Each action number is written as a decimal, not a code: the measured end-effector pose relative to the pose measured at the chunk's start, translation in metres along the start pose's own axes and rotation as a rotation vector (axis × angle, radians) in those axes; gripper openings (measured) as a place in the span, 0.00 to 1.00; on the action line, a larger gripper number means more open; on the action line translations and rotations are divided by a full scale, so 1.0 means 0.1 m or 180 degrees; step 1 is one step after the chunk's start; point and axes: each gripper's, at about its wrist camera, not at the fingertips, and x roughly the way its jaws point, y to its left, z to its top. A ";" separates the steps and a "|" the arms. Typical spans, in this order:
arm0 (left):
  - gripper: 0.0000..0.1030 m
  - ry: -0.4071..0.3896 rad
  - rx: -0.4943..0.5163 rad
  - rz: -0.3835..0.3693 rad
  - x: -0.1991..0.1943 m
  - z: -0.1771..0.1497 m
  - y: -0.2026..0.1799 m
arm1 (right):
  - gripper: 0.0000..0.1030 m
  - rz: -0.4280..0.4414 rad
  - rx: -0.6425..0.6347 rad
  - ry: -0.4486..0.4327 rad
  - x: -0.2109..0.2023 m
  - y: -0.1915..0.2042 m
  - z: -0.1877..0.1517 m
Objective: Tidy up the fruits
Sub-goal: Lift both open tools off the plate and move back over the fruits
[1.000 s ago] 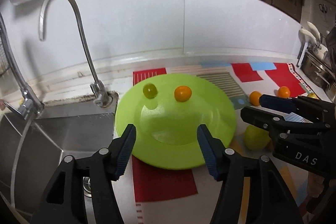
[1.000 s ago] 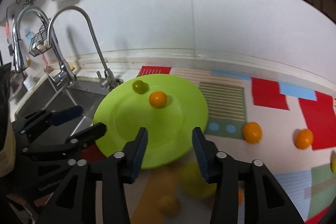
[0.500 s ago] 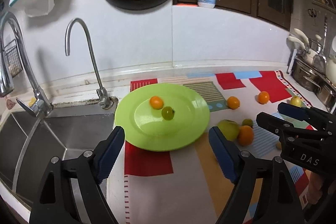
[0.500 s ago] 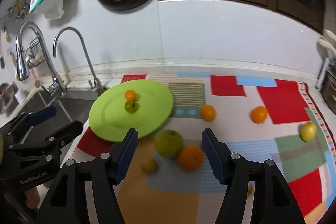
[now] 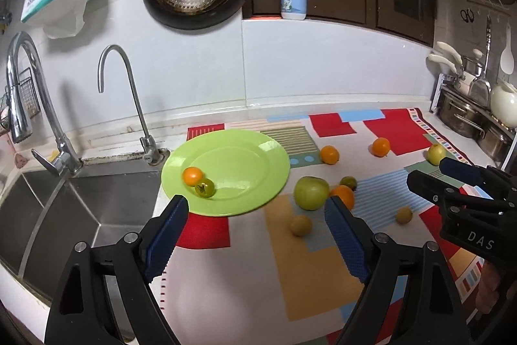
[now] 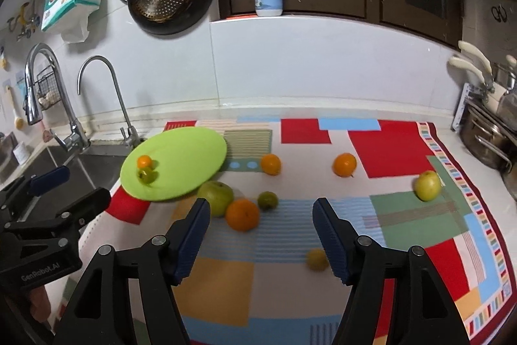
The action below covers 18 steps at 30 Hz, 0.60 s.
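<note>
A kitchen bench (image 6: 371, 113) beside a steel sink (image 5: 58, 209), spread with a patchwork mat (image 6: 387, 144). From the left: a green plate (image 5: 245, 164) carrying two small fruits, a green apple (image 6: 216, 195) touching an orange (image 6: 242, 214), then loose citrus out to a yellow apple (image 6: 428, 185). The left gripper (image 5: 255, 227) and right gripper (image 6: 257, 228) hang above, jaws opening, nothing between them. Round, firm and prone to roll, the fruit probably wants a gentle pinch across its widest part.

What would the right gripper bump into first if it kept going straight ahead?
Probably the mat. The right gripper, jaws opening and empty, tilts down at bare cloth just short of the orange; depth is unclear.
</note>
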 end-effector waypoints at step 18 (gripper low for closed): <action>0.83 0.0390 0.0056 0.0045 0.39 -0.30 -0.35 | 0.65 -0.0133 0.0152 0.0289 0.18 -0.47 -0.34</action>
